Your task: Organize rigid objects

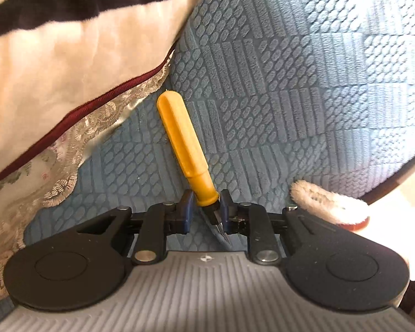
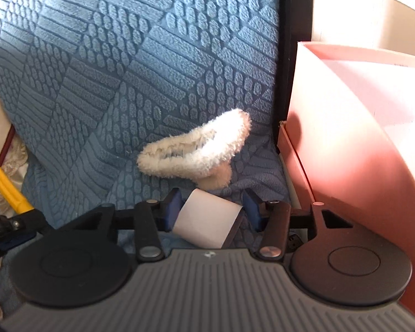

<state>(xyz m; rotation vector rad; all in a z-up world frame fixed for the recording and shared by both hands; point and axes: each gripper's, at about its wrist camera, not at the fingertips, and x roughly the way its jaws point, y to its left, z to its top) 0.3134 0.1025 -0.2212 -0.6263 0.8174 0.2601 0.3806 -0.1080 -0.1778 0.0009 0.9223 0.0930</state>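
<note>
My left gripper (image 1: 206,207) is shut on a yellow-handled tool (image 1: 184,146), gripping it near the black collar; its metal tip points back toward the camera and the handle points away over the blue sofa cover. The tool also shows at the left edge of the right wrist view (image 2: 9,188). My right gripper (image 2: 211,210) is shut on a white cylinder (image 2: 207,225), like a paper roll, held tilted between the blue pads. A fluffy cream slipper (image 2: 196,149) lies on the cover just beyond the right gripper, also seen in the left wrist view (image 1: 329,204).
A textured blue sofa cover (image 1: 290,96) fills both views. A cream cushion with dark red piping and lace (image 1: 69,96) lies at left. A pink box (image 2: 359,138) stands at right beside a dark frame edge (image 2: 287,55).
</note>
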